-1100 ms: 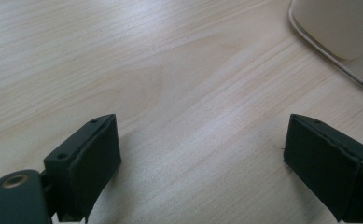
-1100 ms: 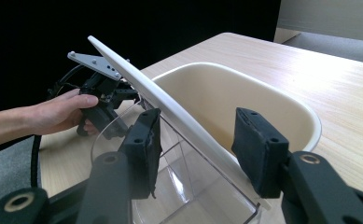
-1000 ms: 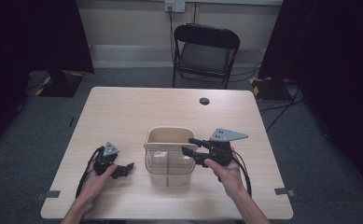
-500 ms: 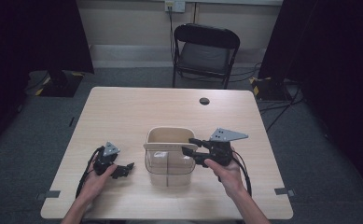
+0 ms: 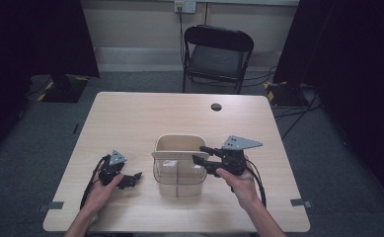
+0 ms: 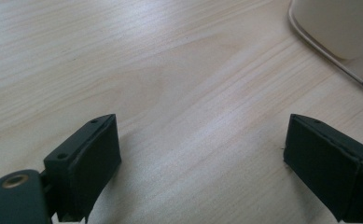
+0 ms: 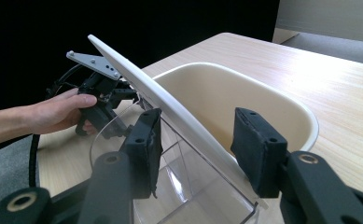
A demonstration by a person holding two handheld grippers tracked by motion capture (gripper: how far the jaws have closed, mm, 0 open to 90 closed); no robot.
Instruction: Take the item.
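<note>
The right gripper [image 7: 195,154] is pinching a white lid [image 7: 170,109] lying tilted across the tub [image 5: 178,148] mid-table, its long axis running left–right; the left gripper [image 6: 202,163] is resting spread.

Ahead of my left claw [image 6: 202,163] I have bare table [image 5: 130,123] between its spread jaws; the cream tub [image 5: 179,145] blocks only the far right. My right claw [image 7: 198,149] is hemmed in: a white lid [image 7: 170,107] runs slantwise through its jaw gap, with the clear bin [image 5: 178,177] just below. Beyond the tub, the tabletop lies open
</note>
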